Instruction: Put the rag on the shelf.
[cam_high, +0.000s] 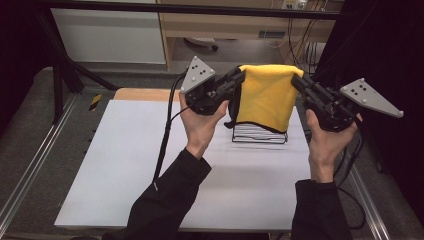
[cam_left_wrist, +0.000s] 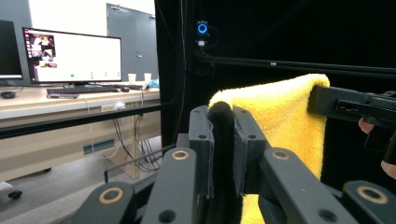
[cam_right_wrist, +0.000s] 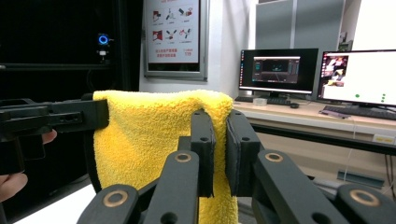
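Both grippers, left and right, pinch the yellow towel's top corners. We keep it spread above the wire rack, fingers clamped on cloth.

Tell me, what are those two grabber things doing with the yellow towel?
A person holds a grabber in each hand. The left gripper pinches one top corner of the yellow towel, and the right gripper pinches the other. The towel hangs between them, stretched flat, above a black wire rack that stands on the white table. The towel's bottom edge reaches down in front of the rack.
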